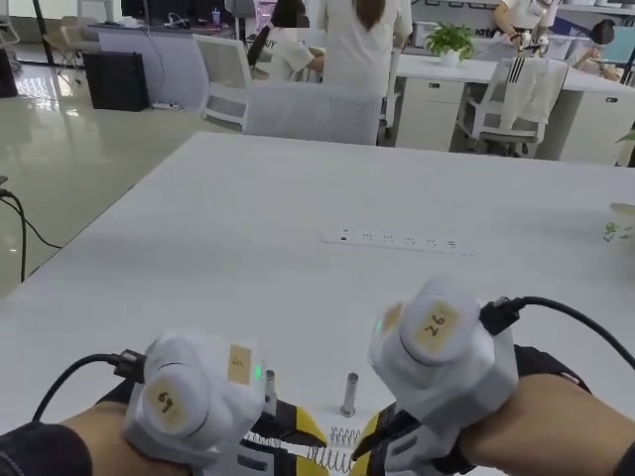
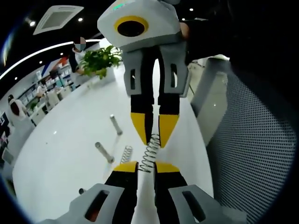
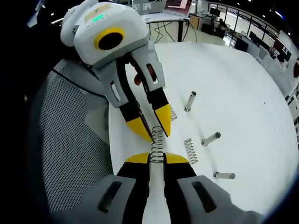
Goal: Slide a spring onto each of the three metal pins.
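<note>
Left gripper (image 2: pixel 145 164), right gripper (image 2: pixel 152 133): I hold each clamped on one end of a spring (image 2: pixel 149 153), likely steadying it for the pins (image 3: pixel 210 139) just beyond.

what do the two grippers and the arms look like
Both the left gripper and right gripper have rounded white housings, black jaws with yellow tips, a green light and a black cable. Yellowish number stickers sit on top; the right reads 26. Dark cuffs at the wrists.
</note>
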Available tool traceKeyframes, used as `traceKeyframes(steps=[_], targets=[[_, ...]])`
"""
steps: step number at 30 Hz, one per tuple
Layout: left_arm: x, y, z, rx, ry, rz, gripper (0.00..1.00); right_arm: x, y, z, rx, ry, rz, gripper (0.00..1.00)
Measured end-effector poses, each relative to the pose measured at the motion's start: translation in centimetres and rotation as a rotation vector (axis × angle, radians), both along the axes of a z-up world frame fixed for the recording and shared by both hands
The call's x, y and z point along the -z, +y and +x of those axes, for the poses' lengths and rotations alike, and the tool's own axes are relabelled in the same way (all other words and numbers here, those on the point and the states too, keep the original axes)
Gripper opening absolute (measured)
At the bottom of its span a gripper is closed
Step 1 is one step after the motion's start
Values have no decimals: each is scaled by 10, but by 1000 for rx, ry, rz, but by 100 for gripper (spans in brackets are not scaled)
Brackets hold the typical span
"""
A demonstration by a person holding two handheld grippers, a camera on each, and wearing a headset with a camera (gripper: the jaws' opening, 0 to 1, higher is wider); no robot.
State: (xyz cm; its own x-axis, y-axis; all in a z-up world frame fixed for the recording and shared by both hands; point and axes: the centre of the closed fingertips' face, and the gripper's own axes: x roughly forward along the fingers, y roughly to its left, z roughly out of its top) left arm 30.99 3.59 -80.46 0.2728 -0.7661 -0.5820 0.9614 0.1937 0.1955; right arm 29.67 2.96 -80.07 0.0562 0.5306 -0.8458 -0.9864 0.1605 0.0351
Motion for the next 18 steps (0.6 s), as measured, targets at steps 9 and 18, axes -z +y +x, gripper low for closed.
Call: traceKeyframes(steps=[9, 18], targets=[[3, 0, 0, 0, 6, 9, 3, -17, 9, 2, 10, -15, 62, 8], [0, -3, -1, -8, 20, -20, 3, -34, 22, 4, 11, -42, 144, 7]])
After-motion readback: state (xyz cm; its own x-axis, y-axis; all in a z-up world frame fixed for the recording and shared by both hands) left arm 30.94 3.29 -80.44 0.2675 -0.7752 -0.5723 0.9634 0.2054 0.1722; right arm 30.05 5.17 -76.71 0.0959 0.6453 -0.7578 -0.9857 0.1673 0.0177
